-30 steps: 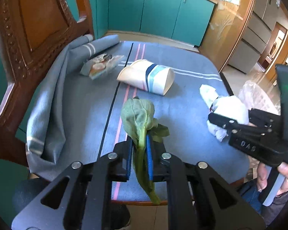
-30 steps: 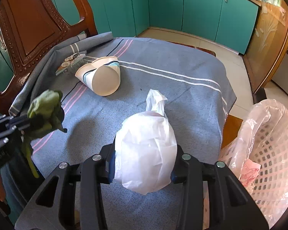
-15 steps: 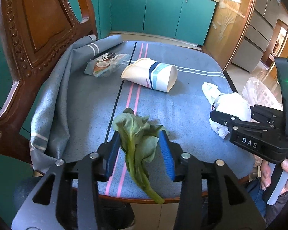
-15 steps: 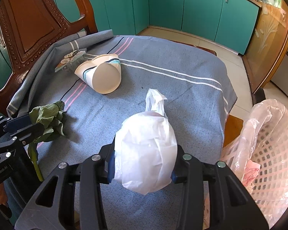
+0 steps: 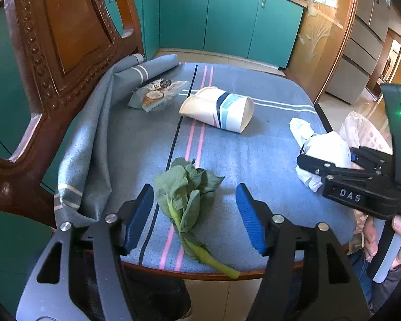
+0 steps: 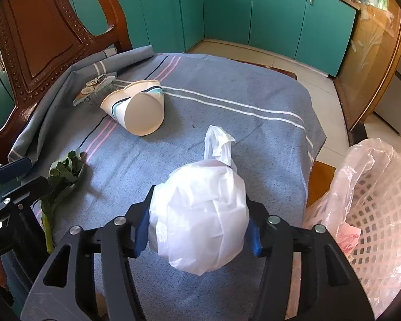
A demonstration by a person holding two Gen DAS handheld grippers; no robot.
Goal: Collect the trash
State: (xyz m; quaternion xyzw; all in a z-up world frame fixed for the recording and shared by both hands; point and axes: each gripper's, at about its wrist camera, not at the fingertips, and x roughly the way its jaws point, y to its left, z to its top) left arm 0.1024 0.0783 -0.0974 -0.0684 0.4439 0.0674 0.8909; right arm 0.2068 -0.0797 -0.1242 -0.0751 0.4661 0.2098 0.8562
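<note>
My left gripper (image 5: 195,214) is open and empty. A green leafy vegetable (image 5: 185,200) lies on the blue tablecloth (image 5: 254,165) between its fingers, stalk over the table's near edge; it also shows in the right wrist view (image 6: 64,174). My right gripper (image 6: 197,232) is shut on a white plastic bag (image 6: 200,216), held just above the cloth; the bag also shows in the left wrist view (image 5: 323,149). A paper cup (image 5: 219,109) lies on its side further back, with a snack wrapper (image 5: 155,96) behind it.
A white mesh bin lined with a clear bag (image 6: 371,200) stands right of the table, pink scrap inside. A carved wooden chair (image 5: 53,53) rises at the table's left. Teal cabinets (image 6: 254,8) line the far wall.
My left gripper opened and let go of the vegetable, which now lies on the cloth. The right gripper kept its hold on the bag and barely moved.
</note>
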